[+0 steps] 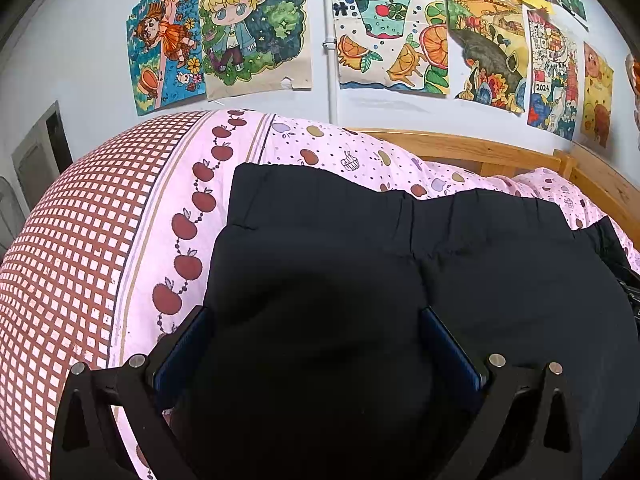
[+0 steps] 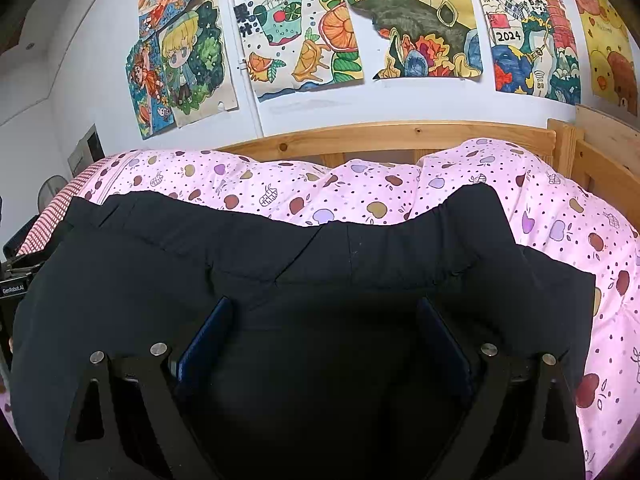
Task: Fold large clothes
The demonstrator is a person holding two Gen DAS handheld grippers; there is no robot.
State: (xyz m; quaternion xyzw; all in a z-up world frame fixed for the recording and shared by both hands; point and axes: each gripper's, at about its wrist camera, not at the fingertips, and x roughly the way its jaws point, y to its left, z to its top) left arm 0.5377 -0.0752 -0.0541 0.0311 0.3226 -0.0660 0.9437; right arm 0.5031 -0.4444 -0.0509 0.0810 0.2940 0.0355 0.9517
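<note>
Trousers [image 1: 360, 264] lie flat on the pink apple-print quilt [image 1: 320, 148], black, waistband at the far edge toward the wooden headboard [image 2: 380, 136]. Both my grippers sit over them, angled down.

My left gripper [image 1: 316, 320]: jaws spread wide, blue pads on either side of a dark hump of the trousers' cloth. Cloth sits between the fingers, but I can't see the pads pressing on it.

My right gripper [image 2: 324, 312]: jaws also wide apart, over the trousers just short of the waistband. Black cloth fills the gap between the fingers; no visible pinch there either.

Left of the trousers, the quilt changes to a red-and-white check panel [image 1: 72, 248] with a row of red apples. Above the headboard, a row of coloured drawings [image 2: 400, 28] is stuck to the white wall.
</note>
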